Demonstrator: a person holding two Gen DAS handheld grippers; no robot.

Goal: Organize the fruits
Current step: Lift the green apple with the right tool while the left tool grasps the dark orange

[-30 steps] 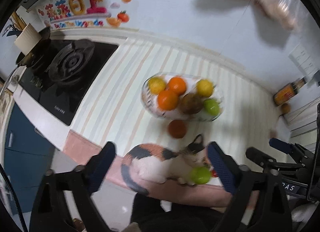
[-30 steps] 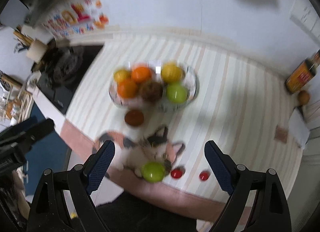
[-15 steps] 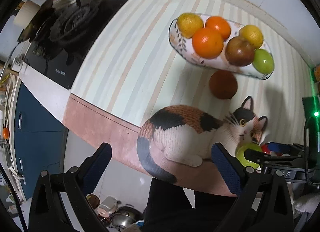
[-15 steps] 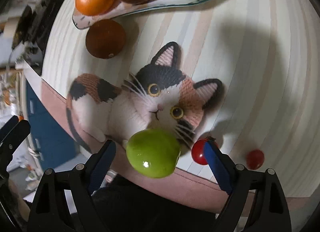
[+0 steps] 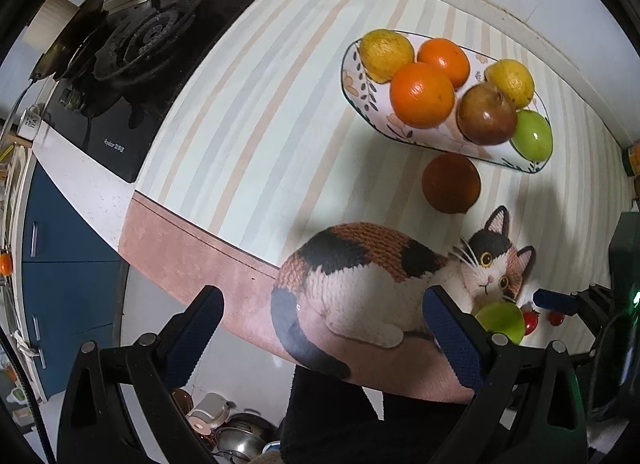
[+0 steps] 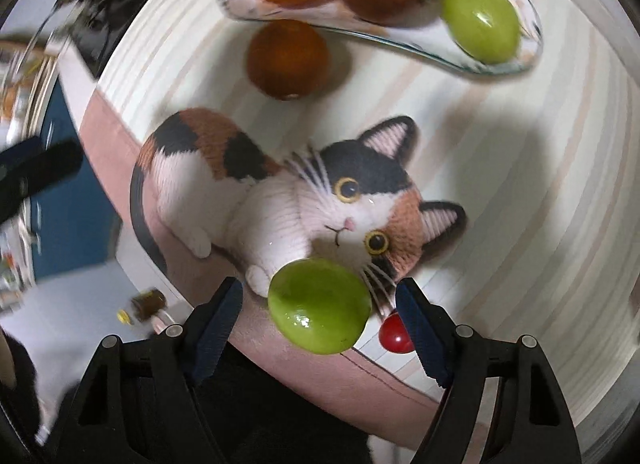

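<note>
Right wrist view: right gripper (image 6: 318,328) jaws spread wide, green fruit (image 6: 319,311) sits between them, not touching either finger, on the desk front edge over the cat mat (image 6: 280,199). Red cherry tomato (image 6: 394,334) just beside the right finger. Brown fruit (image 6: 288,59) lies on the striped desk just in front of the fruit plate (image 6: 520,59), blurred. Left wrist view: left gripper (image 5: 322,338) jaws spread, nothing between, above desk edge; stove (image 5: 136,59) far left.
</note>
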